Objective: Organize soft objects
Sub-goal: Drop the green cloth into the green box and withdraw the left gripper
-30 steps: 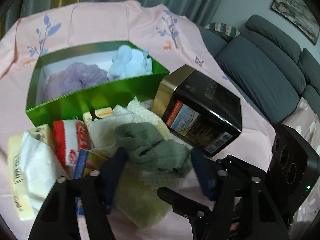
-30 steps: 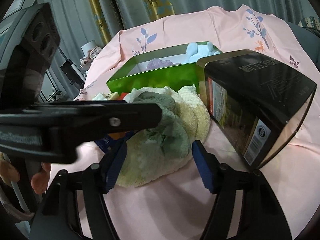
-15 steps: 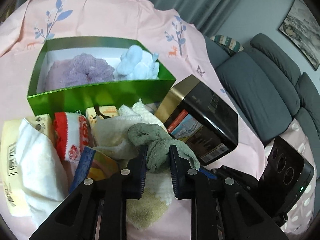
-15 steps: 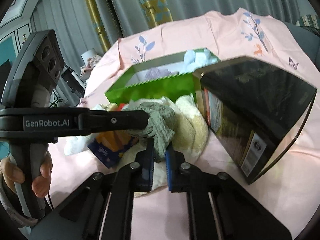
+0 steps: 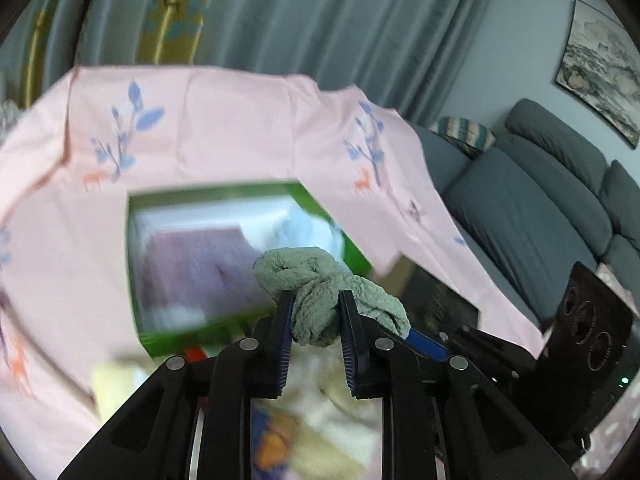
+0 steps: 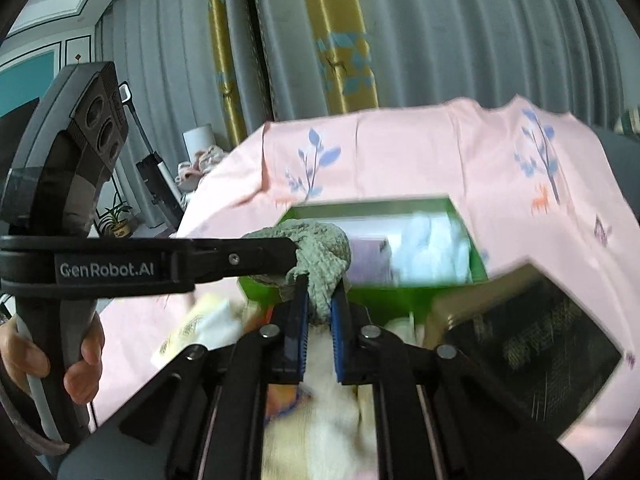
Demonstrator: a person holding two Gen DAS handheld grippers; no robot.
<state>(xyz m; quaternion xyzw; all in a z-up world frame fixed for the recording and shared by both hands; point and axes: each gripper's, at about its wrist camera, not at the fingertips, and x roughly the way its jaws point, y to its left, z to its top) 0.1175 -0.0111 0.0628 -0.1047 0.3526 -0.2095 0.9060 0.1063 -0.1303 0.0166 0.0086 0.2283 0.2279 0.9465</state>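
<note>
Presently we list one green towel (image 5: 320,296), bunched, raised just in front of the green box (image 5: 244,316). Left tool (image 5: 316,316) and right tool (image 6: 320,300) each pinch a fold of it. We judge it light, limp, non-slip and hardy; best held at its thick bunched middle, since loose ends will droop.

This is a home, most likely a living room; a grey sofa (image 5: 532,208) with a striped cushion (image 5: 464,134) stands at the right, and a framed landscape picture (image 5: 600,64) hangs on the wall above it. Long grey and yellow curtains (image 6: 352,32) cover the back; a pink cloth with printed leaves and deer (image 5: 224,120) covers the table; a small potted plant (image 6: 116,222) stands on the floor.
</note>
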